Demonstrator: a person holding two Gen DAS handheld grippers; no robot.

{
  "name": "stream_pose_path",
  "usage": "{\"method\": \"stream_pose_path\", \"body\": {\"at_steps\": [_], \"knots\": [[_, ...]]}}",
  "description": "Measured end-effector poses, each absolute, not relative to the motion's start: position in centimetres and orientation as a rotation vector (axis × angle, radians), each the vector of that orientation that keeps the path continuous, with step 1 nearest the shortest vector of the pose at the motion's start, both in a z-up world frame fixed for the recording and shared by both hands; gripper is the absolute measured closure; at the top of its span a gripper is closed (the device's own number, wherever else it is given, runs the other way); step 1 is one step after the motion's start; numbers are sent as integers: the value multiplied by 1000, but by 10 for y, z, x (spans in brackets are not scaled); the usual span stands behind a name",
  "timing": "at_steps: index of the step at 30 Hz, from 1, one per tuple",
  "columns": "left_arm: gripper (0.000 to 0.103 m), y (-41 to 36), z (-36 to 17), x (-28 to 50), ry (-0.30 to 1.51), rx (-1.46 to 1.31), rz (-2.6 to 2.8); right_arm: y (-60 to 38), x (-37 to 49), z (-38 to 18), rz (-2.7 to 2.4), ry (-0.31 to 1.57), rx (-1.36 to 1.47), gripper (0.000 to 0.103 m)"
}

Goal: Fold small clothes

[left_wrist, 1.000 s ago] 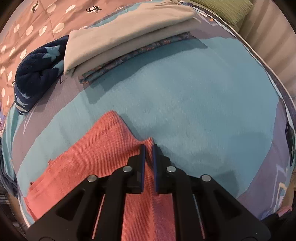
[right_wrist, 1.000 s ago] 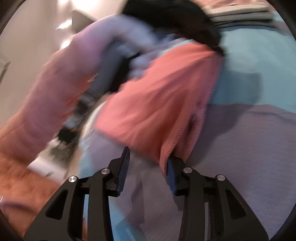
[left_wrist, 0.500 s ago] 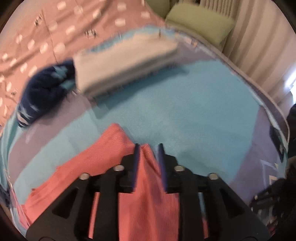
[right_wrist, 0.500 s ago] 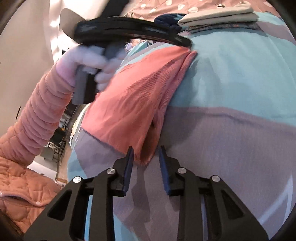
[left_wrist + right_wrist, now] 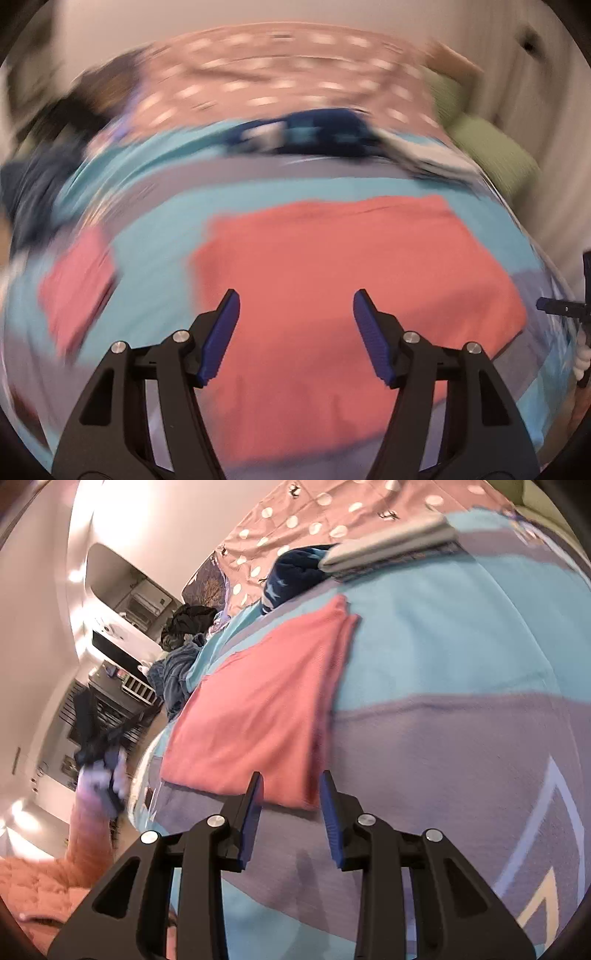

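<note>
Left gripper (image 5: pixel 293 314) has just let go, jaws opening wide and empty above the coral garment (image 5: pixel 332 288); it lies folded flat, near the folded stack (image 5: pixel 388 544); right gripper (image 5: pixel 290 797), jaws narrow, empty at its corner; fold made.

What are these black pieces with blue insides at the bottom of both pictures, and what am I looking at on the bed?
They are two hand-held grippers; a person carries one in each hand, and each has a camera looking along its fingers. One picture comes from the left gripper, the other from the right gripper. A folded coral garment lies flat on the blue and grey bedspread. Farther back sit a stack of folded clothes and a navy star-patterned cloth. The left jaws have just been opening and hold nothing. The right jaws stand apart at the garment's near edge, not gripping.
</note>
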State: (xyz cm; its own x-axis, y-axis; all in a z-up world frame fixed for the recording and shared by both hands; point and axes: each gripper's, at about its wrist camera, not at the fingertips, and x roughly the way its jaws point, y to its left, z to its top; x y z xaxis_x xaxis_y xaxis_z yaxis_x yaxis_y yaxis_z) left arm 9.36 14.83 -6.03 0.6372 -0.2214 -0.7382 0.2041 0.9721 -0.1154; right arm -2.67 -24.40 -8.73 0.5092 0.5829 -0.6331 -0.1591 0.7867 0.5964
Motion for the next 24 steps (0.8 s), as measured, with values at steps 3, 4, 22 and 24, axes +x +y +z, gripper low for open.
{"method": "stream_pose_path", "body": {"at_steps": [3, 4, 22, 24], "knots": [[80, 216, -76, 54, 868, -131, -218, -203, -15, -72, 494, 941, 401, 70], [82, 230, -82, 43, 877, -153, -220, -178, -11, -65, 514, 941, 345, 70], [59, 302, -141, 16, 814, -367, -379, 142, -40, -117, 418, 656, -817, 60], [58, 308, -143, 15, 807, -389, -389, 149, -41, -130, 378, 600, -932, 59]]}}
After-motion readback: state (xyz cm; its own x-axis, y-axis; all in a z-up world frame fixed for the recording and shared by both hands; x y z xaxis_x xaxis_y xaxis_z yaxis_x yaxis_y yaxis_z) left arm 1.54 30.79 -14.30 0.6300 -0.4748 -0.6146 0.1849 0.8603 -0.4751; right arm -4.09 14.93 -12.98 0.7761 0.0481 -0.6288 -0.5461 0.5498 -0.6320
